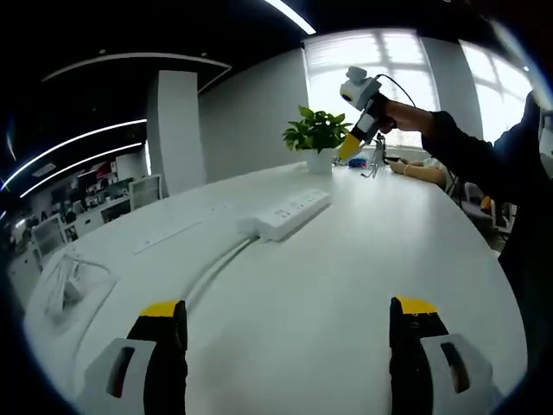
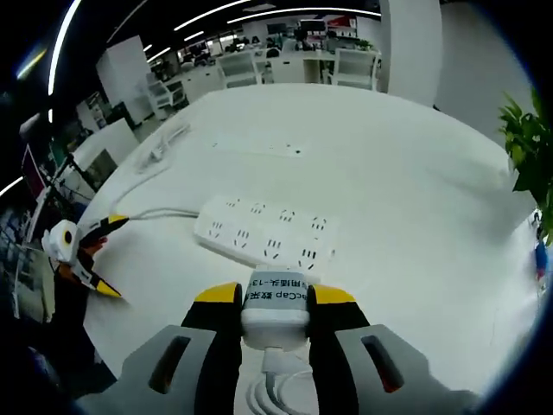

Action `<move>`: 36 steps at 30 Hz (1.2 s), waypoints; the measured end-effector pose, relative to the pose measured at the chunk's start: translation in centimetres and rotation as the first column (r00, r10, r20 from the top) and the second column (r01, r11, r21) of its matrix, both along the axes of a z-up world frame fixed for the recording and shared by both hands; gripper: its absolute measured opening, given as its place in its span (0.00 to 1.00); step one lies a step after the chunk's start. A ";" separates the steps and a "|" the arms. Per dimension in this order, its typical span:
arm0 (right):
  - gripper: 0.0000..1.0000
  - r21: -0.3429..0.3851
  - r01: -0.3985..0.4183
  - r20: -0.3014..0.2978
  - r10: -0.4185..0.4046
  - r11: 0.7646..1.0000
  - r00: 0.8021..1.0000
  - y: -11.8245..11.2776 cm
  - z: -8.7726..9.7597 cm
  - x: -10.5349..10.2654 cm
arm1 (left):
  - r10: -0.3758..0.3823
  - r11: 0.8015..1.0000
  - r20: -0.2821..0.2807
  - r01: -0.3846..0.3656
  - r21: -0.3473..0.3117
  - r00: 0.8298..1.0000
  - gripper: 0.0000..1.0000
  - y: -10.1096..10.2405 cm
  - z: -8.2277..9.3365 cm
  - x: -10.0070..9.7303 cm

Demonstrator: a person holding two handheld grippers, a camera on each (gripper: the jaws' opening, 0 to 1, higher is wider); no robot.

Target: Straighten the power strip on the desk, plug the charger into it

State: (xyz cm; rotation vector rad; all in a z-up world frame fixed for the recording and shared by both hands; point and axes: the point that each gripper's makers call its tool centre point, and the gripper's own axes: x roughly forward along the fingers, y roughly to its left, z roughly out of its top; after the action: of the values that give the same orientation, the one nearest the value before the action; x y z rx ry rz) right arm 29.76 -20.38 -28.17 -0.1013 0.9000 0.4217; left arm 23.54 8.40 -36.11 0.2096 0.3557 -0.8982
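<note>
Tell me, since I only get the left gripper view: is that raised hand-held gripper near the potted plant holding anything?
Observer: Yes. In the right gripper view, the right hand-held gripper is shut on a white boxy plastic charger.
Operator: Does it have a lead?
Observer: A white cable loops out from its rear end, between the jaws.
Operator: What is it aimed at?
Observer: The long white plastic power strip lies across that view just beyond the charger, sockets facing up.
</note>
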 end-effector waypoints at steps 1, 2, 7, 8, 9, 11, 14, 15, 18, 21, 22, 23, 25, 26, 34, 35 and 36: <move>0.27 -0.003 0.000 -0.004 0.000 1.000 1.000 0.0 0.0 0.1 | 0.000 1.000 0.000 0.000 0.002 1.000 0.99 0.0 0.0 0.1; 0.27 -0.008 -0.005 -0.015 0.005 1.000 1.000 0.0 -0.2 0.2 | 0.000 1.000 0.000 0.000 0.004 1.000 0.99 0.1 -0.1 0.1; 0.27 -0.026 -0.017 -0.051 0.016 1.000 0.999 0.0 -0.8 0.3 | 0.003 1.000 -0.001 -0.003 0.001 1.000 0.99 0.2 -0.1 0.1; 0.27 -0.026 -0.016 -0.051 0.014 1.000 0.999 0.0 -0.8 0.5 | 0.003 1.000 -0.001 -0.003 0.001 1.000 0.99 0.2 -0.1 0.1; 0.27 -0.024 -0.017 -0.048 0.016 1.000 0.999 0.0 -0.8 0.6 | 0.002 1.000 -0.001 -0.002 0.002 1.000 0.99 0.1 -0.1 0.1; 0.27 -0.029 -0.019 -0.065 0.017 0.999 0.998 -0.2 -0.9 0.8 | 0.002 1.000 -0.001 -0.002 0.004 1.000 0.99 0.2 -0.1 0.1; 0.27 -0.037 -0.018 -0.080 0.015 0.999 0.997 -0.3 -1.0 0.9 | 0.003 1.000 -0.001 -0.003 0.002 1.000 0.99 0.1 -0.1 0.1; 0.27 -0.037 -0.015 -0.085 0.012 0.999 0.996 -0.4 -1.1 1.0 | 0.003 1.000 0.000 -0.003 -0.002 1.000 0.99 0.1 0.0 0.1; 0.27 -0.034 -0.011 -0.105 0.007 0.999 0.994 -0.6 -1.2 1.2 | -0.002 1.000 -0.003 0.002 -0.001 1.000 0.99 -0.1 -0.1 0.0; 0.27 -0.033 -0.014 -0.141 0.009 0.999 0.990 -0.6 -1.5 1.2 | -0.001 1.000 -0.005 0.001 0.001 1.000 0.99 -0.1 -0.2 0.0; 0.27 -0.033 -0.013 -0.153 0.008 0.999 0.988 -0.7 -1.6 1.4 | -0.001 1.000 -0.005 0.001 0.001 1.000 0.99 -0.1 -0.2 0.0; 0.27 -0.037 -0.013 -0.165 0.006 0.999 0.986 -0.7 -1.7 1.5 | -0.001 1.000 -0.004 0.001 0.002 1.000 0.99 -0.1 -0.2 0.0; 0.27 -0.037 -0.009 -0.182 0.002 0.999 0.983 -0.9 -1.8 1.7 | -0.003 1.000 -0.004 0.003 0.003 1.000 0.99 -0.1 -0.2 0.0; 0.27 -0.039 -0.007 -0.196 -0.001 0.999 0.981 -1.0 -2.0 1.9 | -0.003 1.000 -0.005 0.003 0.001 1.000 0.99 -0.1 -0.2 0.0; 0.27 -0.055 -0.015 -0.252 0.000 0.998 0.968 -1.0 -2.8 2.4 | 0.001 1.000 -0.005 -0.001 -0.002 1.000 0.99 -0.1 -0.2 0.0; 0.27 -0.050 -0.014 -0.259 0.001 0.999 0.966 -1.0 -2.9 2.4 | 0.001 1.000 -0.004 -0.001 -0.001 1.000 0.99 -0.1 -0.2 0.0; 0.27 -0.045 -0.015 -0.263 0.003 0.999 0.965 -0.9 -2.9 2.3 | 0.002 1.000 -0.005 -0.002 -0.001 1.000 0.99 0.0 -0.2 0.0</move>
State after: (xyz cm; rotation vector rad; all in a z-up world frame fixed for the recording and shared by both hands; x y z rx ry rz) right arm 32.10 -21.24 -31.07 -0.0937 1.1717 0.4289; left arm 23.51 8.35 -36.35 0.2063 0.3597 -0.8973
